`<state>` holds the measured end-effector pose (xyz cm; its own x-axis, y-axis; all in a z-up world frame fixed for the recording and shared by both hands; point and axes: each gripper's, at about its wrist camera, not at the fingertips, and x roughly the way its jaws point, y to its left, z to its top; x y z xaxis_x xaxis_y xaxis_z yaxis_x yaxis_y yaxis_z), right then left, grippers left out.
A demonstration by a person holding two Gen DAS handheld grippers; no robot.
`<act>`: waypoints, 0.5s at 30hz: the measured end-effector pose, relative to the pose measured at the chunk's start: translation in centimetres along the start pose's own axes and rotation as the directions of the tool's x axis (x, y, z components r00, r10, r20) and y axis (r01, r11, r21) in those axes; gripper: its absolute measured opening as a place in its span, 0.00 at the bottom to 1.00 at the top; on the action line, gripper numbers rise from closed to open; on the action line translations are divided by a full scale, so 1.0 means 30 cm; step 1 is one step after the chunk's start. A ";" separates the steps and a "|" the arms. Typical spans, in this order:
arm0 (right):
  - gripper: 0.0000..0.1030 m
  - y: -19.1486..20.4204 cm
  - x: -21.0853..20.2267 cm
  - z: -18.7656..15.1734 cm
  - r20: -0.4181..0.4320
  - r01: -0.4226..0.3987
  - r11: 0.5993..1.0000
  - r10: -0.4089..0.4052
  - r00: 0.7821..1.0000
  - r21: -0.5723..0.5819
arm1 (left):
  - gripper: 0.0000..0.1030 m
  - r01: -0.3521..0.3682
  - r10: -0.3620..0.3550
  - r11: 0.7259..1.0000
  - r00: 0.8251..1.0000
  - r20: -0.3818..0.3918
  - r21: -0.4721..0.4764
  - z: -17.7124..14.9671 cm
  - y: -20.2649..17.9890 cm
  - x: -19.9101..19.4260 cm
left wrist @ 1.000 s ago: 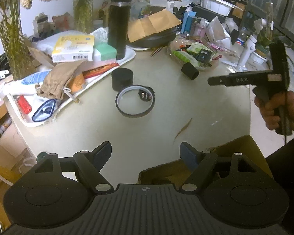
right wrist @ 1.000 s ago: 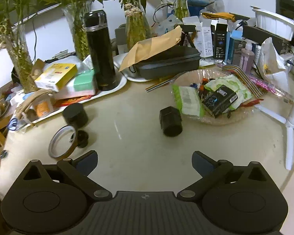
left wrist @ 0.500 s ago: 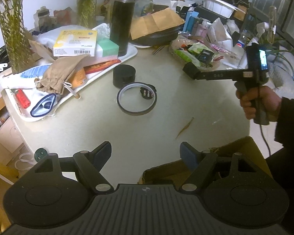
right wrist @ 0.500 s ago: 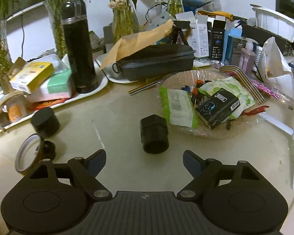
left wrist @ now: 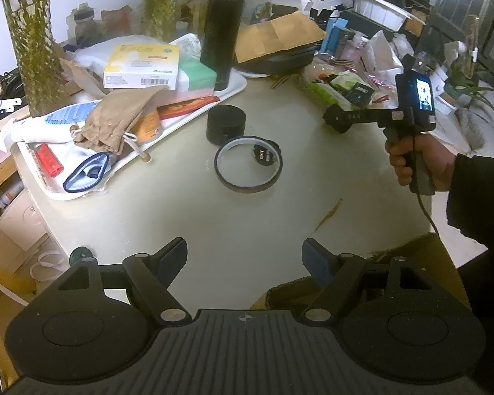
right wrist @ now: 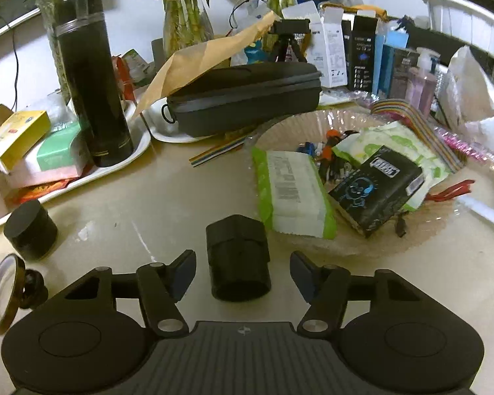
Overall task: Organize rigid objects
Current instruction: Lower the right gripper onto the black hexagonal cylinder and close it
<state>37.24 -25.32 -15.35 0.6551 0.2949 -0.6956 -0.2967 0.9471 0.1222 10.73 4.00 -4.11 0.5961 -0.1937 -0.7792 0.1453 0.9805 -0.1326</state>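
A black cylindrical object [right wrist: 237,258] lies on the round table, between the open fingers of my right gripper [right wrist: 242,271]; the fingers stand on either side of it, apart from it. In the left wrist view the right gripper [left wrist: 337,119] reaches it at the right. A round black jar [left wrist: 226,124] [right wrist: 29,230], a tape ring [left wrist: 248,168] [right wrist: 1,293] and a small black part [left wrist: 263,157] lie mid-table. My left gripper [left wrist: 245,256] is open and empty over the near table edge.
A white tray [left wrist: 237,87] at the left holds a tall black flask [right wrist: 92,98], boxes and a brown pouch [left wrist: 122,115]. A clear dish [right wrist: 425,233] with packets sits at the right. A black case [right wrist: 243,97] lies behind. A brown box [left wrist: 428,253] is below the table edge.
My right gripper has moved forward and down to the black cylinder, which now lies between its fingers. My left gripper has held roughly still.
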 end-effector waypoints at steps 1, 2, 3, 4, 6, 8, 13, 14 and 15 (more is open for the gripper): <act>0.59 0.001 0.008 0.002 -0.002 -0.003 1.000 0.003 1.000 0.006 | 0.74 0.000 0.000 1.000 1.000 -0.001 -0.002 0.000 0.001 0.001; 0.57 0.002 0.016 0.005 -0.004 -0.006 1.000 0.006 1.000 0.009 | 0.74 -0.001 0.001 1.000 1.000 -0.003 -0.003 -0.001 0.002 0.002; 0.52 0.005 0.022 0.008 -0.003 -0.007 1.000 0.007 1.000 0.011 | 0.74 -0.001 0.001 1.000 1.000 -0.006 -0.005 -0.001 0.002 0.002; 0.49 0.005 0.027 0.011 -0.003 -0.006 1.000 0.006 1.000 0.013 | 0.74 0.001 -0.001 1.000 1.000 -0.007 -0.006 -0.002 0.003 0.002; 0.42 0.010 0.035 0.018 -0.011 -0.006 1.000 0.006 1.000 0.014 | 0.74 0.002 -0.002 1.000 1.000 -0.006 -0.005 -0.002 0.003 0.002; 0.42 0.015 0.033 0.023 -0.019 -0.002 1.000 0.002 1.000 0.013 | 0.74 0.003 -0.003 1.000 1.000 -0.002 -0.003 0.000 0.003 0.002; 0.42 0.031 -0.011 0.023 -0.032 -0.014 1.000 0.013 0.999 -0.019 | 0.74 -0.004 0.004 1.000 1.000 0.003 0.011 0.005 0.001 0.006; 0.42 0.033 -0.024 0.022 -0.033 -0.017 1.000 0.017 0.999 -0.025 | 0.74 -0.006 0.006 1.000 1.000 0.007 0.016 0.007 0.000 0.007; 0.42 0.037 -0.042 0.021 -0.035 -0.020 0.999 0.019 0.999 -0.031 | 0.74 -0.010 0.010 1.000 1.000 0.013 0.021 0.010 -0.001 0.009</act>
<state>36.52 -24.58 -13.89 0.6247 0.3084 -0.7174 -0.3312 0.9366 0.1142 11.11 3.90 -4.14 0.6078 -0.1844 -0.7724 0.1560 0.9814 -0.1116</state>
